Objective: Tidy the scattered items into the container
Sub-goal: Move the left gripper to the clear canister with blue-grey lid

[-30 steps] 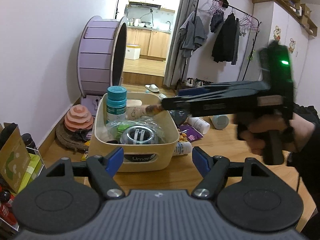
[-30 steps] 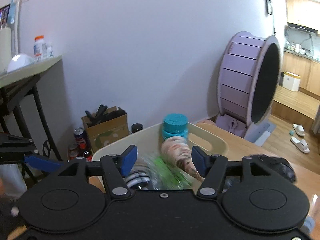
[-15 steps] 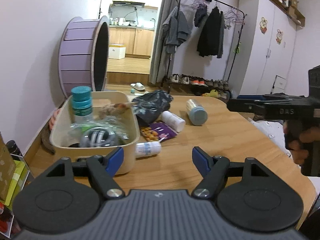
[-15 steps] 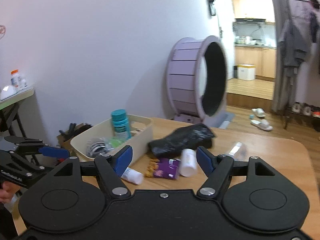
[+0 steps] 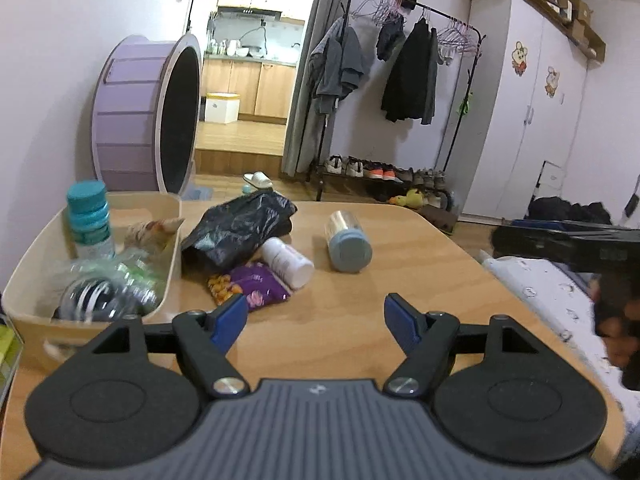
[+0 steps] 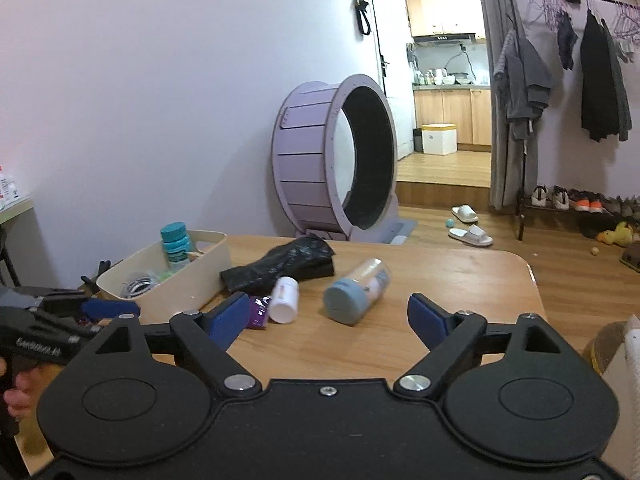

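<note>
Dim, even indoor light; strong fisheye bending at edges.
Container contents motion-blurred (left view), dark vignette corners.

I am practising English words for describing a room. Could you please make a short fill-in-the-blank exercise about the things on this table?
1. The teal-capped bottle stands upright inside the beige ____.
2. The blue-capped jar lies on its ____ on the table.
3. The white bottle lies between the purple snack packet and the blue-capped ____.
4. Both the left gripper and right gripper are ____.

Missing words: bin; side; jar; open
</note>
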